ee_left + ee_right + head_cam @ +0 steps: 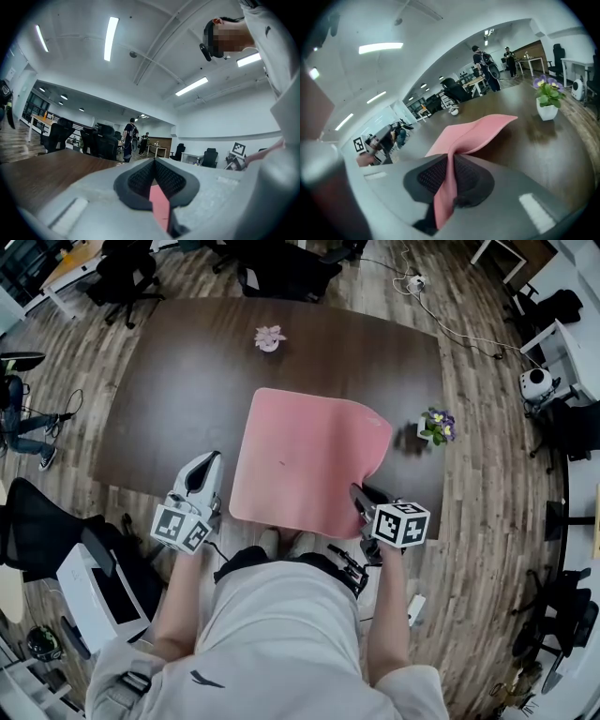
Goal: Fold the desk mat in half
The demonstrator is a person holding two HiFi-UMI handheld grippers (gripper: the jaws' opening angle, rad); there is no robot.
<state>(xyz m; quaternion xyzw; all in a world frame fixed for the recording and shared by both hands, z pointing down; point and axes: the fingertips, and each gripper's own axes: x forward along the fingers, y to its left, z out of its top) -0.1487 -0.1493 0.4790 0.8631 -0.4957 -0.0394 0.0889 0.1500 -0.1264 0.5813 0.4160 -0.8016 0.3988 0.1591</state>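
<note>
Two near corners of a pink mat point(305, 460) pinched, left claw point(210, 461) clamped on the left one, right claw point(359, 493) clamped on the raised right one, brown tabletop point(169, 390) beneath.

text: none legible | numbers: none | signs: black-and-white square code patterns, no letters, on cubes of left hand-held gripper point(209, 463) at 8 o'clock, right hand-held gripper point(359, 493) at 5 o'clock | brand: wordless dark emblem point(202, 678) on shirt point(281, 634), 6 o'clock
</note>
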